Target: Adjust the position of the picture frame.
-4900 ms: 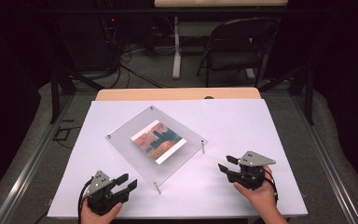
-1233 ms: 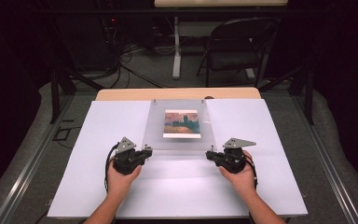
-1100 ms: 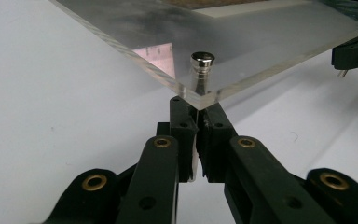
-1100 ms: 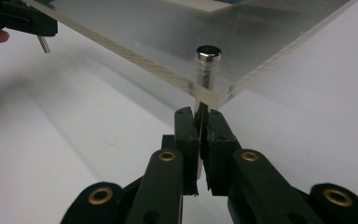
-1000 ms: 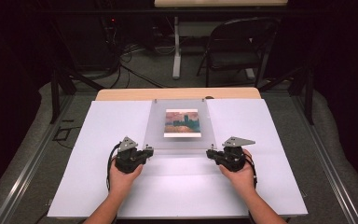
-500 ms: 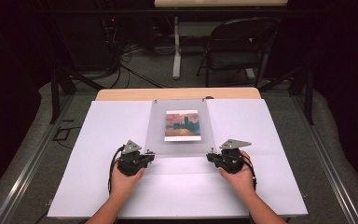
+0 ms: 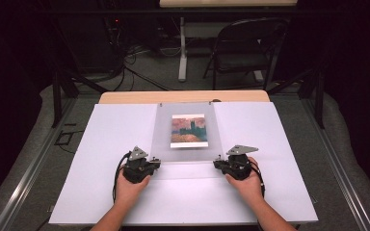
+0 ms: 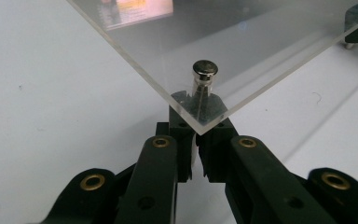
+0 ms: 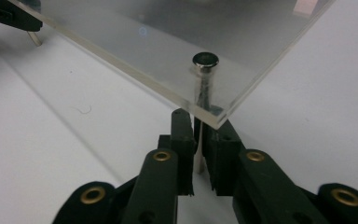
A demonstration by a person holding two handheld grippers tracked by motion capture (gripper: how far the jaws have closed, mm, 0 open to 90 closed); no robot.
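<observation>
High view first: my left tongs [image 7: 150, 162] sit at the near left corner of the clear picture frame [image 7: 185, 131], which now lies square to the table [image 7: 101, 144], centred and reaching from mid-table towards the far edge, its short sides parallel with that edge. The little painted print [image 7: 188, 130] sits in its middle. My right tongs [image 7: 218, 163] hold the near right corner.

Left gripper view shows my left tongs [image 8: 195, 142] pinched shut on the metal post [image 8: 204, 77] that passes down through the corner of the acrylic; the post's round cap sits above the sheet and the jaws close on the stem beneath it. Right gripper view shows the same at the other corner: my right tongs [image 9: 198, 140] closed on the leg under the second post [image 9: 205, 63].

Over the last second or so I have drawn both hands a touch towards the near edge, and the frame has come with them, staying square. I judge this a fine adjustment of position, nearly finished.

Against the earliest picture the difference is large. Then the frame lay skewed like a diamond, nearer the middle-left of the table, and both tongs rested open near the near corners, gripping nothing. Now it is straightened and held at both near legs.
</observation>
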